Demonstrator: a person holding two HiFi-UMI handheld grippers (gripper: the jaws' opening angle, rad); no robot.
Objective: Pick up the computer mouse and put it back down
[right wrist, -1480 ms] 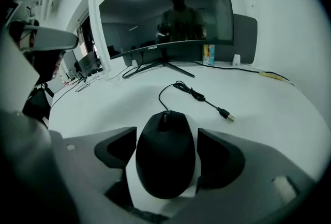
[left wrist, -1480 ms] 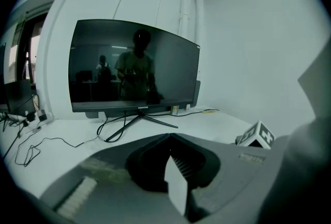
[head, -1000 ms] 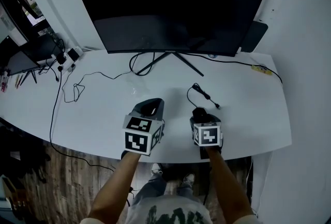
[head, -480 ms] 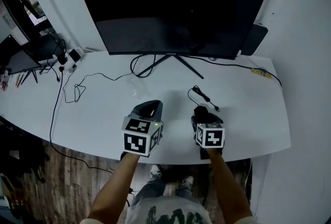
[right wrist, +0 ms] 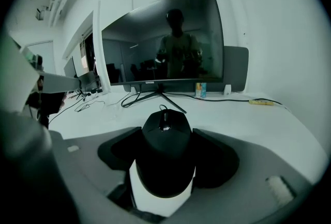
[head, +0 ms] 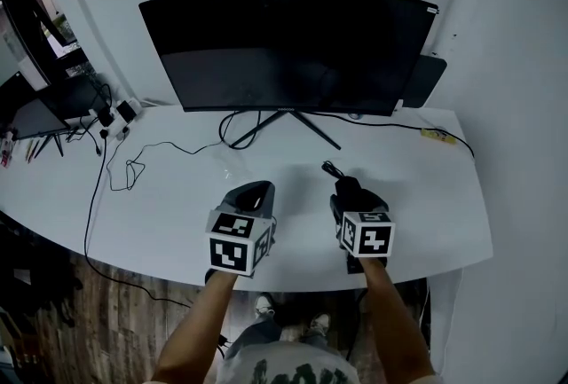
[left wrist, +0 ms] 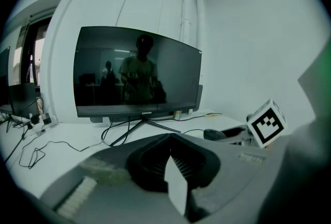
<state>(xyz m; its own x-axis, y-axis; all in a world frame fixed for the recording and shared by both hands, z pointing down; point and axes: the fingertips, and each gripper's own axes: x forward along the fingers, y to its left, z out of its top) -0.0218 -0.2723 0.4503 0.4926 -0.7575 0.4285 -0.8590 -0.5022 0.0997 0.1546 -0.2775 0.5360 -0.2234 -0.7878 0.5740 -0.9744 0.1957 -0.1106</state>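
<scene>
I find the right hand-held gripper (right wrist: 165, 132) closed on the computer mouse (head: 348, 188). Its jaws stand wide apart, one against each flank of the black body, with the scroll wheel facing up and the nose pointing away from me toward the monitor (head: 293, 45). From the head view the mouse appears raised just off the white worktop (head: 169, 205), in front of the monitor's right half and near the front edge. I cannot confirm the gap beneath it from any view. The mouse cable (head: 329, 168) shows just beyond the nose, over the worktop. The left hand-held gripper (left wrist: 169, 135) is closed with its jaw tips meeting, and I see nothing between them. It is held beside the right one, a little apart, pointing the same way. The left gripper view takes in the right unit's marker cube (left wrist: 266, 122), with the mouse ahead of it. The monitor is dark and curved and rests on a splayed stand (head: 277, 120) at the back of the worktop; its screen reflects a standing person. A thin loose cable (head: 130, 166) trails across the left part of the worktop toward a cluster of plugs (head: 115, 112) at the far left corner. A small yellow item (head: 433, 136) lies on a cable near the back right corner. Both forearms enter from the bottom of the head view.
</scene>
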